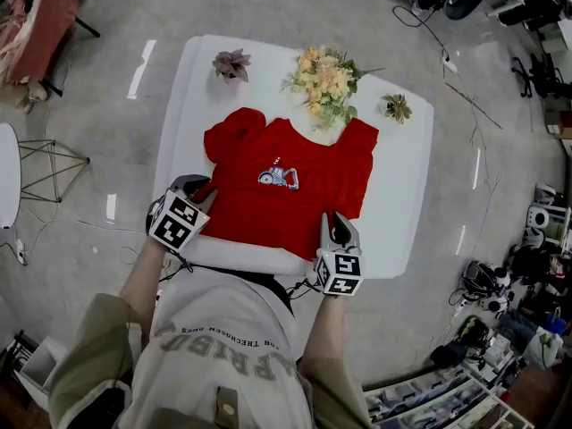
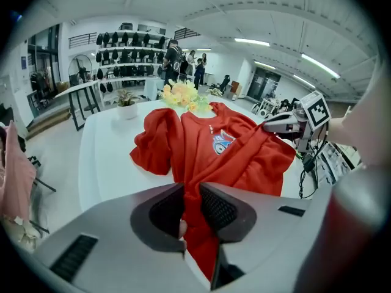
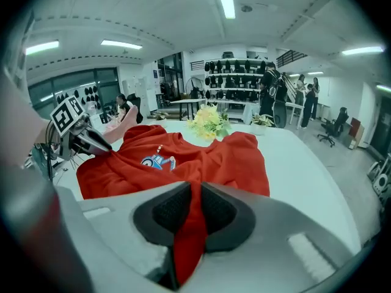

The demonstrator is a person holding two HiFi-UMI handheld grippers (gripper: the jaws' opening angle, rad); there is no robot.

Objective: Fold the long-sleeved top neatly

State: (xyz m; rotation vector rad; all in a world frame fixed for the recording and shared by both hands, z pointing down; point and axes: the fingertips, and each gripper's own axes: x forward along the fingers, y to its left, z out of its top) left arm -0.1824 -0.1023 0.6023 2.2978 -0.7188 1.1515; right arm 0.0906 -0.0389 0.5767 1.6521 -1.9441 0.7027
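A red long-sleeved top (image 1: 286,190) with a small blue print on the chest lies on the white table (image 1: 402,204), hem toward me and sleeves tucked in at the sides. My left gripper (image 1: 201,190) is at the hem's left corner, shut on a pinch of red fabric (image 2: 195,209) that runs up between its pads. At the hem's right corner, my right gripper (image 1: 338,226) is also shut on the cloth, and a red fold (image 3: 189,224) hangs between its jaws. Each gripper view shows the other gripper across the top (image 2: 287,124) (image 3: 85,140).
A bouquet of pale flowers (image 1: 323,83) stands at the table's far edge, just behind the collar. A small purple plant (image 1: 231,63) stands to its left and a little green one (image 1: 396,107) to its right. Cables and equipment crowd the floor at the right.
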